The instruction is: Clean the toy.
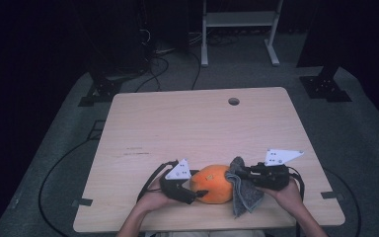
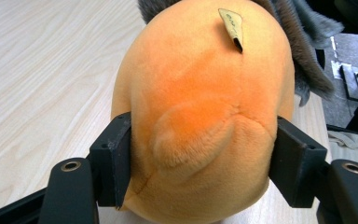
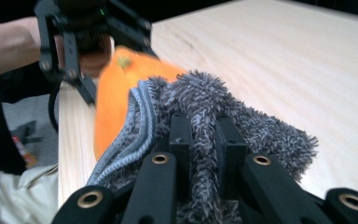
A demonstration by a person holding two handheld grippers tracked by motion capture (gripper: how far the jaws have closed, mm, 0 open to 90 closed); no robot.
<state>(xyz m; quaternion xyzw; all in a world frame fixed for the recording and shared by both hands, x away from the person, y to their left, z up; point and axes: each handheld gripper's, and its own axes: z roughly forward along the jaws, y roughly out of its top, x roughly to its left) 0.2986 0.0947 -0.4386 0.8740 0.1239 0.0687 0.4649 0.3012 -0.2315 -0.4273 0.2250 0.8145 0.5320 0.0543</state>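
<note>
On the near edge of the wooden table (image 1: 197,128), the person's left hand (image 1: 153,200) steadies the left gripper (image 1: 197,193), whose jaws stand part-way apart with the orange plush toy (image 1: 212,183) between them. In the left gripper view the two black pads sit flush against the toy's (image 2: 200,107) rounded flanks, pressing into the fur, so I would call it clamped and held still.

The toy lies on the table between the two tools, close to the person's edge, its long axis running roughly left to right in the high view, from one gripper toward the other. A small tan tag (image 2: 231,25) sticks up from its seam.

To the right, the grey cloth (image 1: 243,190) drapes against the toy's right end, touching it. The right gripper (image 1: 244,176) has its jaws drawn together on a fold of this cloth; in the right gripper view the shaggy pile (image 3: 205,121) is pinched tight between the two black jaws, and the toy (image 3: 116,88) lies just beyond it, up and to the left.

So the wiping hand is the right one, and the toy lies straight to its left. Any stroke, I judge, must travel leftward along the toy's length, against the left gripper's hold.
</note>
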